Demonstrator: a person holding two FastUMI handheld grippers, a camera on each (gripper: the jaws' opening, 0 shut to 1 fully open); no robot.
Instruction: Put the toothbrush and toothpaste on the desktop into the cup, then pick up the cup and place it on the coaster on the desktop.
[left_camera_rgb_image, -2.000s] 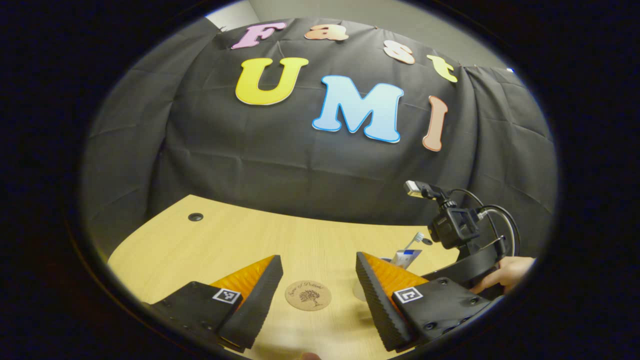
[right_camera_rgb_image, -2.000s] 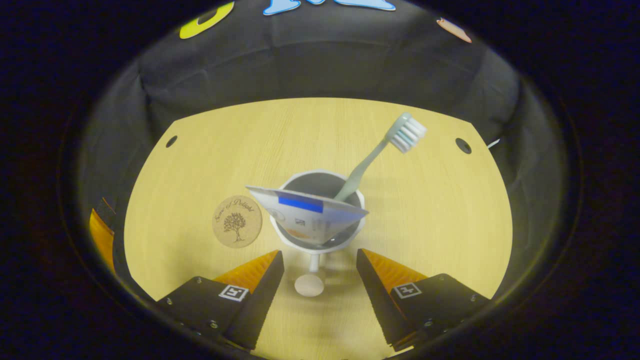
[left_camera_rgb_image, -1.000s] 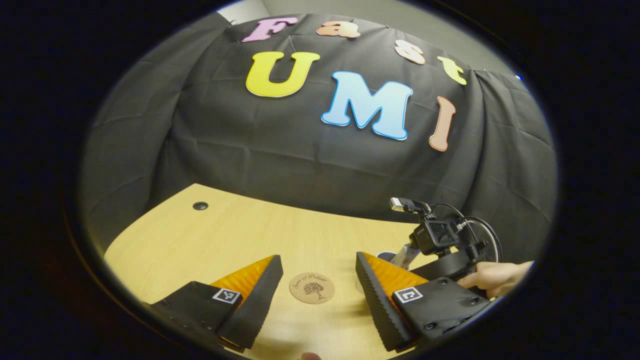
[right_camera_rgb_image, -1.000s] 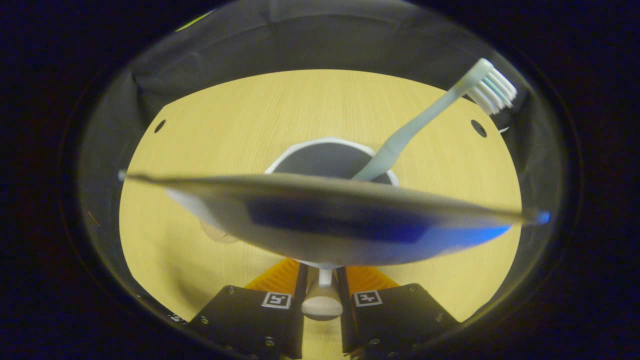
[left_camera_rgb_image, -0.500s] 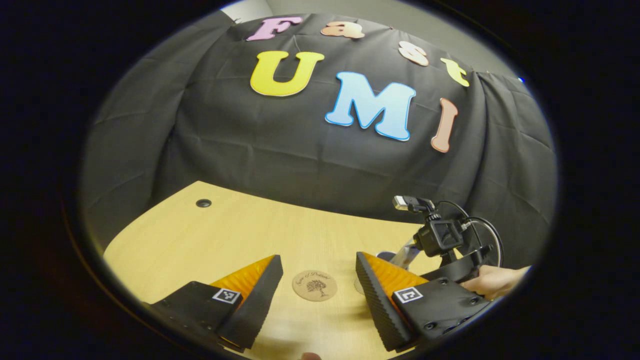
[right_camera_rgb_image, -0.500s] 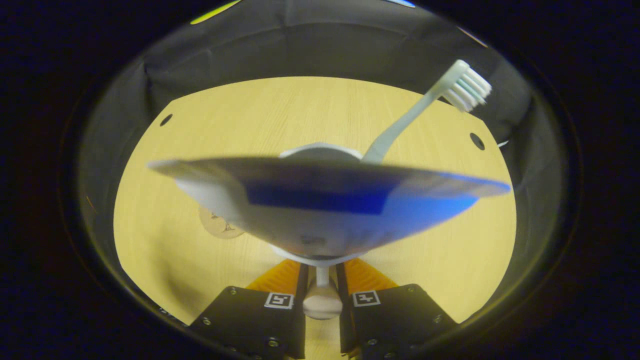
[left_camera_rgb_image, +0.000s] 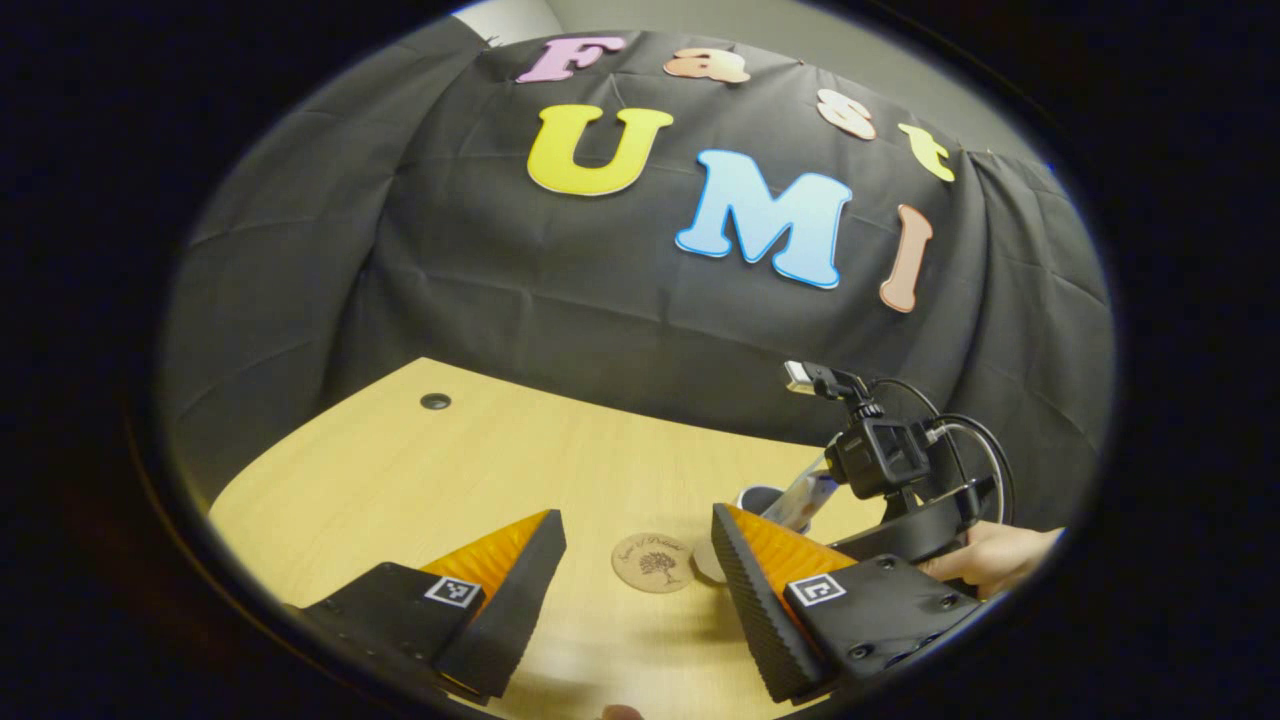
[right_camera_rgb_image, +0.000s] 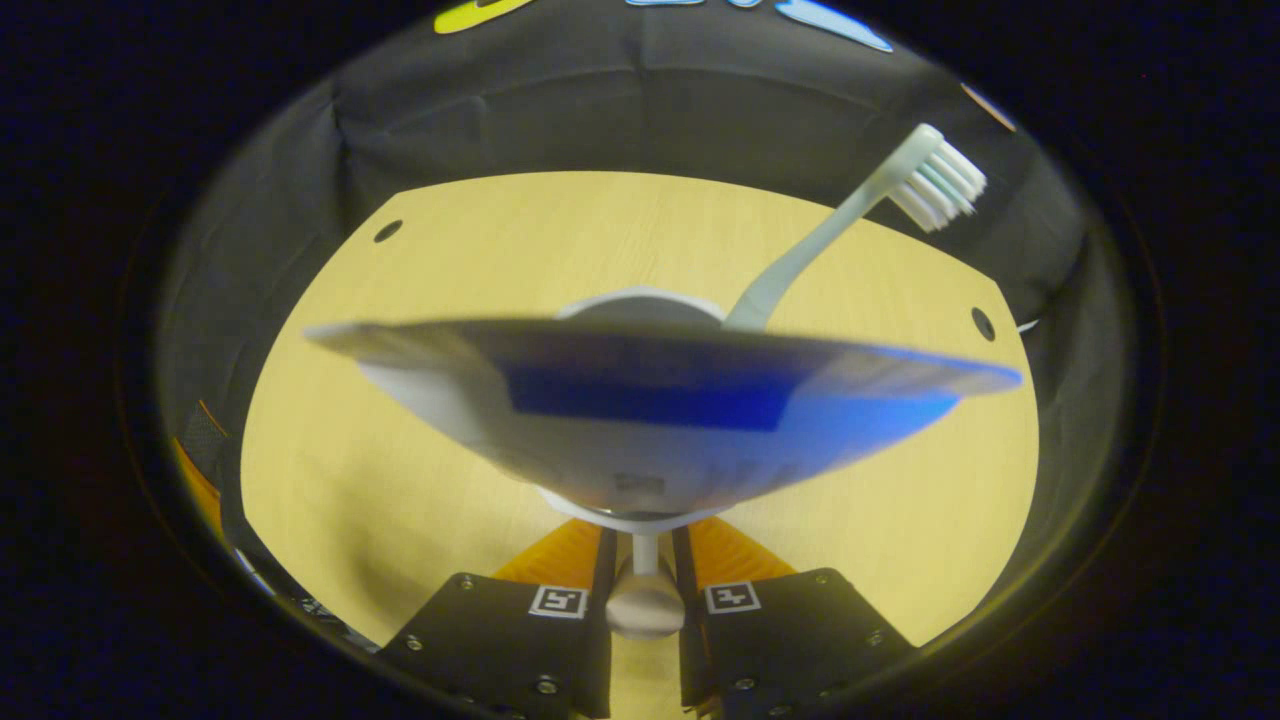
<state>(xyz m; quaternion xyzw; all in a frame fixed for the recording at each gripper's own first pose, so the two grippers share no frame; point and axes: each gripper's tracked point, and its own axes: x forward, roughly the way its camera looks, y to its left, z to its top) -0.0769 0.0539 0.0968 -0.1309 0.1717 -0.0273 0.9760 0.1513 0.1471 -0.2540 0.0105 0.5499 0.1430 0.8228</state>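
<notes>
In the right gripper view, my right gripper (right_camera_rgb_image: 645, 565) is shut on the white cup's handle (right_camera_rgb_image: 645, 605). The cup's rim (right_camera_rgb_image: 640, 298) shows just above the toothpaste tube (right_camera_rgb_image: 650, 410), which stands in the cup and looms large and blurred. The pale green toothbrush (right_camera_rgb_image: 800, 260) leans out of the cup to the upper right. In the left gripper view, my left gripper (left_camera_rgb_image: 637, 520) is open over the desk, with the round cork coaster (left_camera_rgb_image: 652, 562) between its fingers. The cup (left_camera_rgb_image: 757, 498) hangs just right of the coaster, held by the right gripper (left_camera_rgb_image: 880, 470).
The light wooden desk (left_camera_rgb_image: 480, 470) has a cable hole (left_camera_rgb_image: 435, 401) at its far left and, in the right gripper view, holes (right_camera_rgb_image: 388, 231) at both far corners. A hand (left_camera_rgb_image: 990, 555) holds the right gripper. Black cloth walls close the back.
My right gripper closed on the cup's handle, then carried the cup to the left toward the coaster. The coaster is now hidden behind the toothpaste in the right gripper view. My left gripper stays open.
</notes>
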